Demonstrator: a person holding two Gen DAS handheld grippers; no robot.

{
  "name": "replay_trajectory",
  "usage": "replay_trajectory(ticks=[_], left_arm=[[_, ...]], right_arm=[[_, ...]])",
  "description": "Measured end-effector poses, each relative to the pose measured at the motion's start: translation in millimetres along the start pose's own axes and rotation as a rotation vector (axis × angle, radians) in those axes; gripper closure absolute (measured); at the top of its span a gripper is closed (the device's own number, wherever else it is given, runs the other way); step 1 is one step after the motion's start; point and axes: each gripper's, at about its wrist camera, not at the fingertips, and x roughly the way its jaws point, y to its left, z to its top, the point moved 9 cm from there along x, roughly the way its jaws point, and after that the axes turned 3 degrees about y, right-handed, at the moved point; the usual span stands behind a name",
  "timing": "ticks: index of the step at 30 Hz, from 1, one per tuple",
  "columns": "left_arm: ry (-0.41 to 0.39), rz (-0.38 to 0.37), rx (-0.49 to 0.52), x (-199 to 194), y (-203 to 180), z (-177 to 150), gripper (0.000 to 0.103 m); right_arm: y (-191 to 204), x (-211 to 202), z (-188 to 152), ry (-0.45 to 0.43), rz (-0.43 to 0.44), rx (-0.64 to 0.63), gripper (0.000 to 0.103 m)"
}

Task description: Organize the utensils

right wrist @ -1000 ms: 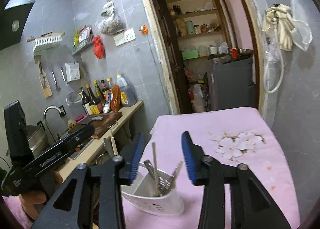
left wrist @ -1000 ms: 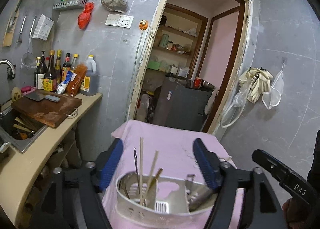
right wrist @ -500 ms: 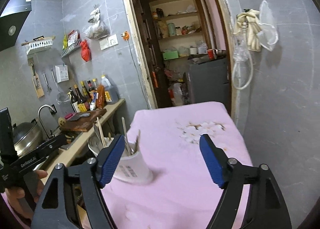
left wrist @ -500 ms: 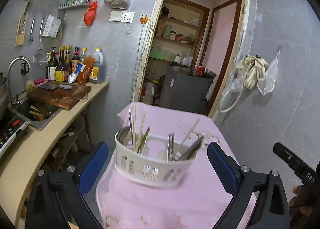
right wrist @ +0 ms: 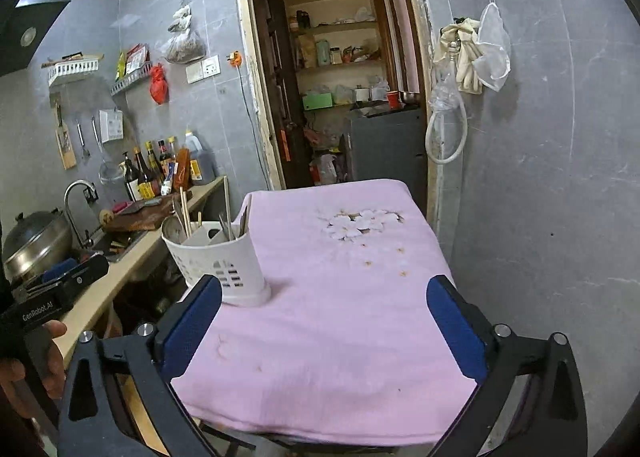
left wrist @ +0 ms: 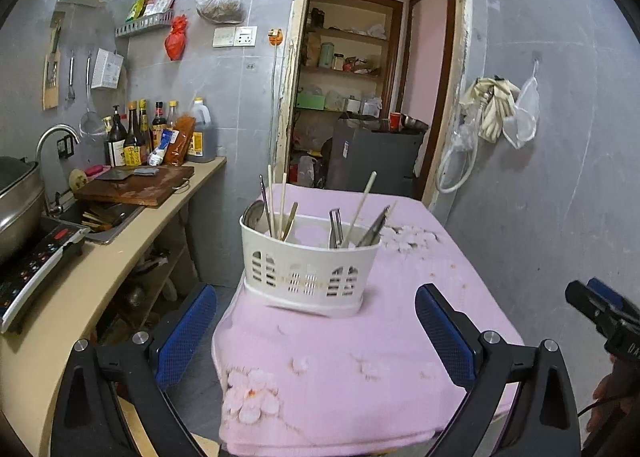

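Both my grippers, left [left wrist: 316, 331] and right [right wrist: 324, 323], have fingers spread wide, right just opened, nothing between them. Utensil basket [left wrist: 310, 265] sits upright on the pink tabletop [right wrist: 360, 317], at its left edge beside the counter [left wrist: 120, 257].

Only the white utensil basket [right wrist: 224, 269] stands at left of frame; the pink surface [right wrist: 340, 317] right of it lies bare.
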Motion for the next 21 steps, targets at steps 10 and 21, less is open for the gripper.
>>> replay_trajectory(ticks=[10,21], left_arm=[[0.003,0.017,0.019,-11,-5,-14,0.003],[-0.003,0.022,0.018,-14,-4,-15,0.003]], right_arm=[[-2,-7,-10,0.016,0.006,0.004,0.002],[2,-8,-9,0.016,0.014,-0.002,0.002]])
